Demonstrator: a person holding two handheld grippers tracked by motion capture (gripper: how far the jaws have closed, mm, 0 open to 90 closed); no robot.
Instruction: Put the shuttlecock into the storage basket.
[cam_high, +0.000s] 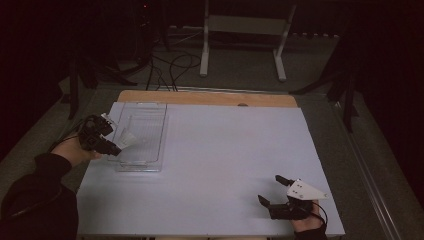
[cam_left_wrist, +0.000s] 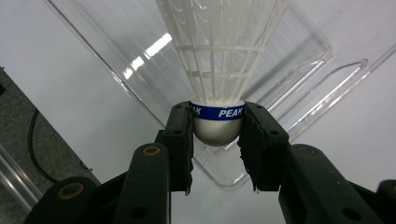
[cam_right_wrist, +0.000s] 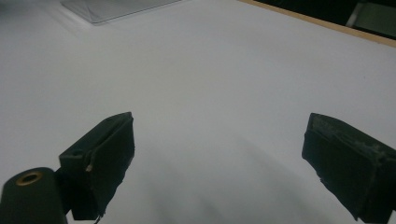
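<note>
One desk (cam_high: 215, 165) with a pale, bare top carries the scene, a strip of wood showing along its far edge at 12 o'clock. One clear plastic tray (cam_high: 142, 135) lies flat on it toward 10 o'clock, long side running away from the person. Two hand-held grippers are in play. The left hand-held gripper (cam_high: 114, 149) sits at 9 o'clock, at the tray's left rim, its jaws pinching one white shuttlecock (cam_left_wrist: 219, 70) by the rounded cork base, just under the blue band printed "PEAK"; the skirt points away from the jaws, over the tray. From the high view I cannot tell whether the shuttlecock touches the tray. The right hand-held gripper (cam_high: 272, 189) rests at 5 o'clock near the desk's front edge, well apart from the tray, its jaws spread wide with nothing between them.
</note>
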